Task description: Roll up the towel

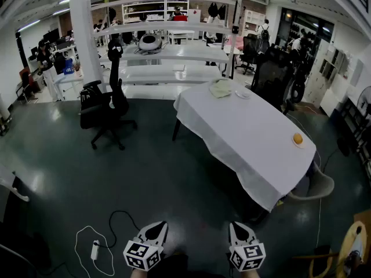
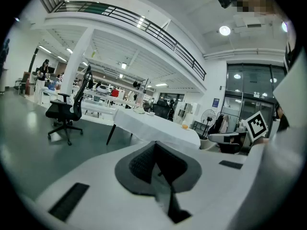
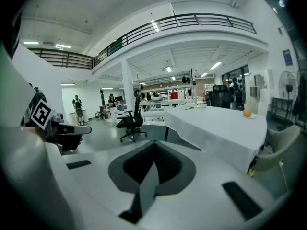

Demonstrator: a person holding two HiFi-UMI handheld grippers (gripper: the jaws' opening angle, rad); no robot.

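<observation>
A pale folded towel lies at the far end of a long table with a white cloth; in the right gripper view the towel is a small pale shape far off. My left gripper and my right gripper are low at the near edge of the head view, over the dark floor, well short of the table. Both are shut with nothing between the jaws. In the left gripper view the table stands ahead and to the right.
An orange on a small plate sits near the table's right edge, a white dish beside the towel. A black office chair stands left of the table. A white power strip and cable lie on the floor. A pale chair stands at the table's near right corner.
</observation>
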